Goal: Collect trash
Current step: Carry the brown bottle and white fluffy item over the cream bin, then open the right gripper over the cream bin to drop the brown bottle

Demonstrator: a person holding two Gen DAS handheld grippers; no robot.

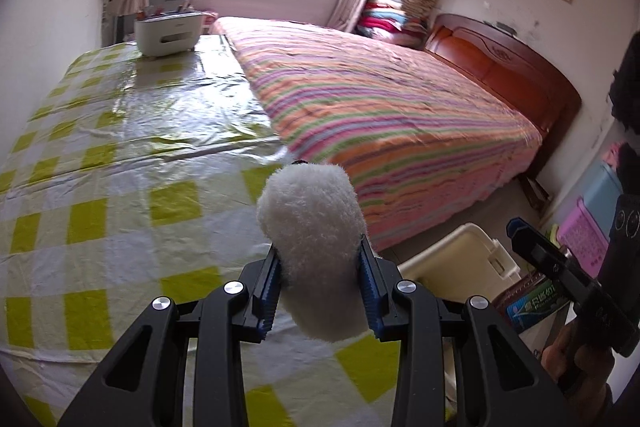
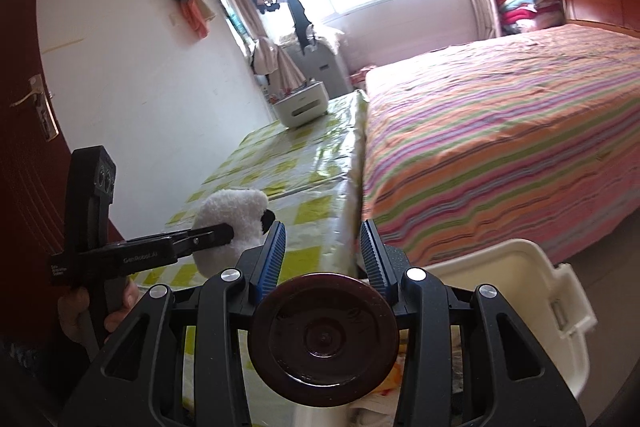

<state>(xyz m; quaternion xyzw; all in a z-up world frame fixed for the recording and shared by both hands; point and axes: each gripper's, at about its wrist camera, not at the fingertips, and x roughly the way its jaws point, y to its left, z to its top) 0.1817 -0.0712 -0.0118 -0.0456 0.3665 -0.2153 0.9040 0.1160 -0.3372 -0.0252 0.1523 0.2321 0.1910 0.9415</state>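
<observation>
A white fluffy plush toy (image 1: 312, 247) sits squeezed between the blue pads of my left gripper (image 1: 320, 247), held above the edge of the checked table (image 1: 120, 167). The right wrist view shows the same toy (image 2: 228, 211), with a black patch at one end, in the left gripper (image 2: 216, 237). My right gripper (image 2: 323, 231) is shut on a dark brown round bottle (image 2: 323, 339) whose base faces the camera and hides the contact with the pads. In the left wrist view the right gripper (image 1: 532, 247) shows at the right edge, over a cream plastic bin (image 1: 460, 259).
The cream bin (image 2: 528, 275) stands on the floor between the table and a bed with a striped cover (image 1: 380, 107). A green and blue packet (image 1: 536, 303) lies beside it. A white box (image 1: 168, 31) stands at the table's far end. A dark red door (image 2: 24, 147) is on the left.
</observation>
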